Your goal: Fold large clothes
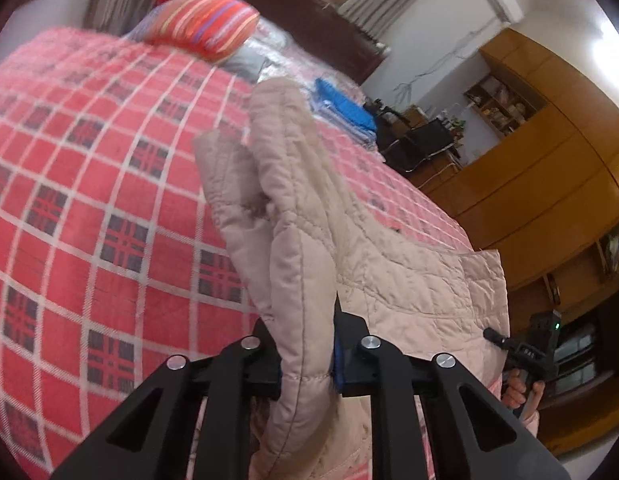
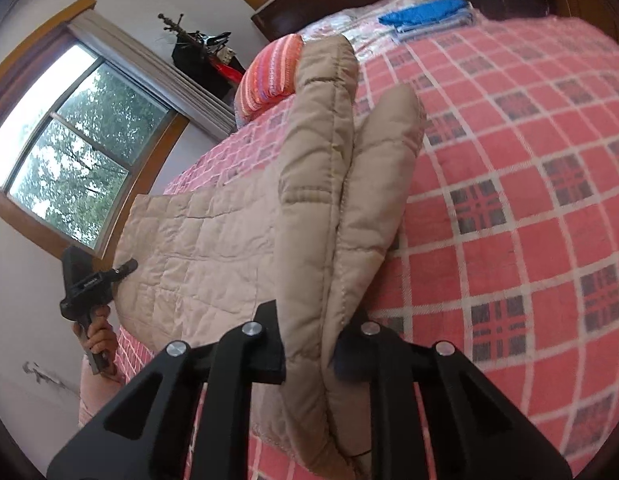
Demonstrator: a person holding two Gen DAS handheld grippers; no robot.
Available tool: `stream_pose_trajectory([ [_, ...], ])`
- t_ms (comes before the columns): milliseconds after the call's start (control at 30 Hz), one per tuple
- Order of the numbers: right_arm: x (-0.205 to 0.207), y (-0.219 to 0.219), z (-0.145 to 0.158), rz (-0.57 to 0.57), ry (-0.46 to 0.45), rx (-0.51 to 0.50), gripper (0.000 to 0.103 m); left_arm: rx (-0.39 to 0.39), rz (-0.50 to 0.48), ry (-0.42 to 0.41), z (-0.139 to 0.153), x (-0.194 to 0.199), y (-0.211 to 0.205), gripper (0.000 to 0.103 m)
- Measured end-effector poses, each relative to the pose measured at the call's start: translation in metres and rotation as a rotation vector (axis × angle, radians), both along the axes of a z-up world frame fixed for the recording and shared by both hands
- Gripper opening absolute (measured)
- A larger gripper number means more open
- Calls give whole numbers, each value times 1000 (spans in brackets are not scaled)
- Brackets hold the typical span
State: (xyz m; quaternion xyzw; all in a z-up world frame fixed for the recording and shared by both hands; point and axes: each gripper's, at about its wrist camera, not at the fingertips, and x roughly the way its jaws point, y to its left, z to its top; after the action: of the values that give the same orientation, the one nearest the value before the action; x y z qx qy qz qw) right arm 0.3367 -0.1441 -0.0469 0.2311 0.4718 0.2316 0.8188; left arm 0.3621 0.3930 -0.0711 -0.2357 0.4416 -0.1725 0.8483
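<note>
The bed [image 1: 89,184], spread with a red-and-white checked cover, takes up most of both views, and on it lies the task's garment, a beige quilted coat [image 1: 373,264], folded lengthwise so that a doubled panel stands up in a ridge while the rest lies flat on the cover. Its long axis runs straight ahead from both claws toward the headboard, with the near hem at the person's side of the bed. The left claw [image 1: 307,364] is closed tight on a padded fold of that hem, and the right claw [image 2: 309,356] is pinched just as firmly on its own double layer of the near edge (each one shows in the other's view, gripped by a hand at the coat's far corner). Both hold the same end, so neither is nearer; my judgement is that the next fold turns on carrying this near hem forward along the coat's length toward the far end. Beyond that end sit a striped pillow [image 1: 205,20] and a blue folded stack [image 1: 345,108] of clothes, both apart from the coat and, I think, clear of the fold.
</note>
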Motion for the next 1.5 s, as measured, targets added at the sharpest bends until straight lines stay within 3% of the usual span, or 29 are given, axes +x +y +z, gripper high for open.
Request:
stream_pose_trajectory([
  [400,-120,10,86,58,-173,-56,14,46,-40,-163,68,-126,17,16],
  [600,-175,18,96,76,-211,-65,14,86,-53,-212,70,-195,28,16],
  [800,-208,34,64,99,-164,-85,14,137,-60,-122,23,-225,40,17],
  [1000,-226,41,12,84,-73,-95,14,163,-56,-25,-39,-237,55,18],
  [1167,-229,30,-34,36,32,-53,17,103,-42,67,-95,-236,76,28],
  [1300,-224,26,-60,17,74,-41,20,69,-37,54,-107,-236,81,33],
  [1500,-229,28,-68,10,78,-28,24,132,-26,47,-107,-239,73,40],
])
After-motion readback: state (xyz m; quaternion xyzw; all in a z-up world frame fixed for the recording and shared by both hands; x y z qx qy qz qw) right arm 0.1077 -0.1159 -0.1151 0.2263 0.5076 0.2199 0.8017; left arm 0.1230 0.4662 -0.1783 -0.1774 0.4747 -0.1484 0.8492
